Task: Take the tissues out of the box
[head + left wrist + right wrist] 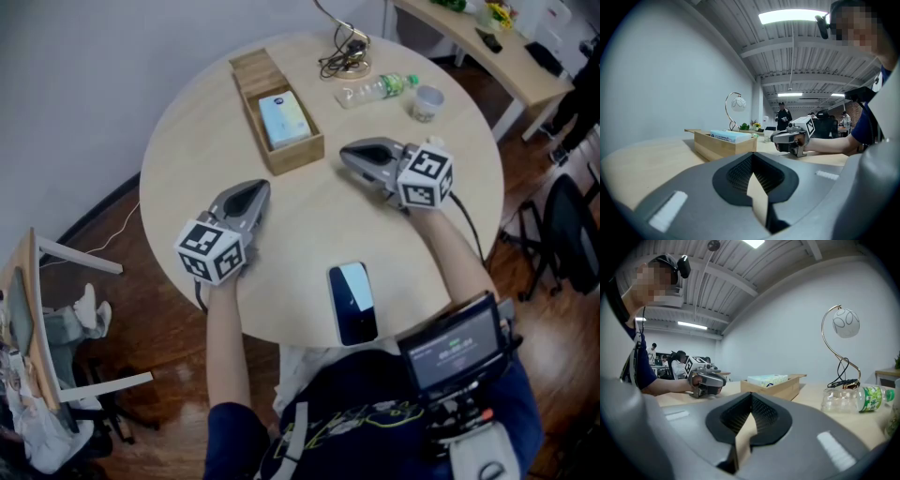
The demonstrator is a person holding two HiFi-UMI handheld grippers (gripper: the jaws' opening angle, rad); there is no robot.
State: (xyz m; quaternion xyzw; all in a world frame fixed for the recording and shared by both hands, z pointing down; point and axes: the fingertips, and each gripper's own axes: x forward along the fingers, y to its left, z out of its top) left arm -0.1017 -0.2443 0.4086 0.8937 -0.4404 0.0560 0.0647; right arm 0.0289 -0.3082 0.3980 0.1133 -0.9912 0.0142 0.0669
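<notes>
Two jaws, left grey gripper point(257, 190): pressed together, empty, on round beige wooden table point(300, 234).
Right grey gripper point(349, 155): jaws together, empty.

The grey two-jaw left gripper point(259, 190) lies low and nearly level, its nose pointing away from the person and angled slightly rightward. Its jaws are pressed together with nothing between them. The grey two-jaw right gripper point(351, 156) is also nearly level, with its nose turned leftward and its jaws likewise closed and empty. Each carries a white cube with black square markers point(212, 249) at its rear. A bare left forearm point(223, 328) and a bare right forearm point(457, 248) stretch forward behind them. The two grippers sit well apart.
</notes>
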